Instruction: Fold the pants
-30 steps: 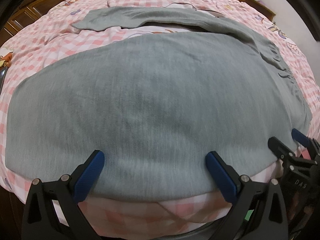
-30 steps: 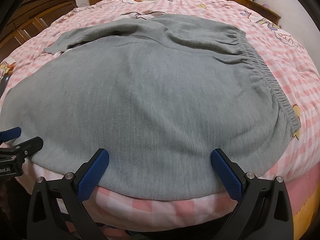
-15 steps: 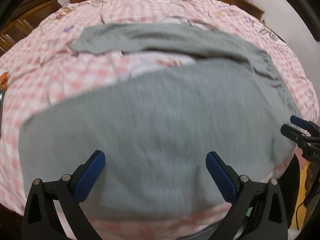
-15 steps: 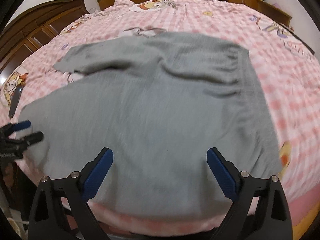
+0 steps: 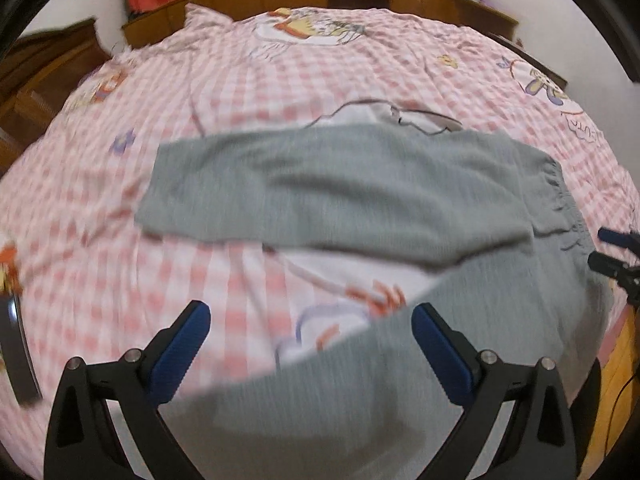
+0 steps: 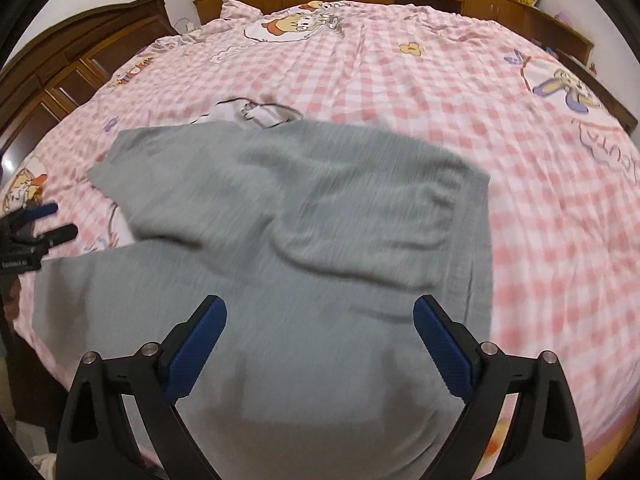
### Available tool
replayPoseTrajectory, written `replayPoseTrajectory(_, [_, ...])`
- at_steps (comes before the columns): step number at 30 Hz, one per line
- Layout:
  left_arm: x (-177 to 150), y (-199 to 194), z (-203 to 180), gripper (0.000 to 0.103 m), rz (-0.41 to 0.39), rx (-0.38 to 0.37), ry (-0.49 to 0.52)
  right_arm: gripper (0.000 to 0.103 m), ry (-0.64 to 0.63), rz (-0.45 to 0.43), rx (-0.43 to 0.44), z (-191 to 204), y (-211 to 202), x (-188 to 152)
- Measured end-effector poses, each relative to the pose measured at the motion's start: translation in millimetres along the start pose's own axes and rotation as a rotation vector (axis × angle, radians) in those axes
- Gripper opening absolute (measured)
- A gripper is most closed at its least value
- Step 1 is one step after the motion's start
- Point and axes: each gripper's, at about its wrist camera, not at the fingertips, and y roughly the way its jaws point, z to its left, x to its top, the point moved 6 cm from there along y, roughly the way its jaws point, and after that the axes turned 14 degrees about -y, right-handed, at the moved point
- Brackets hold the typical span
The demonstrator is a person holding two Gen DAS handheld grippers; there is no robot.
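Clearly, on the far left of the left wrist view a dark flat object (image 5: 18, 360) lies on the pink checked bedsheet (image 5: 280, 92), well apart from the work. Next comes the left gripper (image 5: 310, 344), its 2 blue pads spread wide with nothing between them but sheet and the edge of 1 leg. The grey pants (image 5: 340, 196) lie spread across the middle of the bed, the farther leg flat and running leftward, the nearer leg coming toward the bed's near edge, and the gathered waistband (image 5: 560, 200) at the right. Moving right, the right gripper (image 6: 320, 340) hovers over the seat and near leg with its jaws wide apart and empty; they have just been closing a little, and no cloth is caught in them. Neither tool holds anything. The step in hand looks like reaching for the first fold, probably laying 1 leg over the other. To do it well, each gripper should pinch only the near leg's edge, 1 by the waistband and 1 by the hem, lift together, and keep the cloth taut so it lands edge on edge without wrinkles.
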Motion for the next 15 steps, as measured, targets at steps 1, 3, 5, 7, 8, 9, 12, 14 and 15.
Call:
replayPoseTrajectory(1, [8.6,2.1,-1.4,0.102,-0.013,0.001,0.015,0.097,-0.002,0.005,-0.005,-4.5,2.7,4.7])
replayPoseTrajectory(3, [25.9,8.5,-5.7,0.102,-0.032,0.001,0.033,0.097,-0.008,0.016,-0.019,-16.1,10.2,15.8])
replayPoseTrajectory(5, [45.5,19.6,-9.1,0.102,-0.038,-0.01,0.038,0.097,-0.013,0.02,-0.028,-27.1,19.0,27.4])
replayPoseTrajectory(7, [63.2,32.8,-10.4,0.102,-0.032,-0.022,0.031,0.097,-0.015,0.03,-0.031,-35.5,28.7,36.8])
replayPoseTrajectory(8, [68.4,37.4,-10.6,0.102,-0.031,-0.024,0.029,0.097,-0.019,0.035,-0.032,-38.9,33.7,41.3])
replayPoseTrajectory(9, [76.1,44.4,-11.0,0.102,-0.028,-0.026,0.028,0.097,-0.027,0.039,-0.035,-41.8,39.1,46.1])
replayPoseTrajectory(12, [96.3,62.3,-10.9,0.102,-0.024,-0.035,0.039,0.097,-0.066,0.052,-0.044,-45.4,54.8,59.5])
replayPoseTrajectory(14, [108.0,74.6,-10.7,0.102,-0.019,-0.031,0.054,0.097,-0.095,0.064,-0.044,-47.5,64.4,67.8])
replayPoseTrajectory(15, [114.3,81.7,-9.8,0.102,-0.012,-0.024,0.068,0.097,-0.105,0.068,-0.044,-48.2,67.9,70.4])
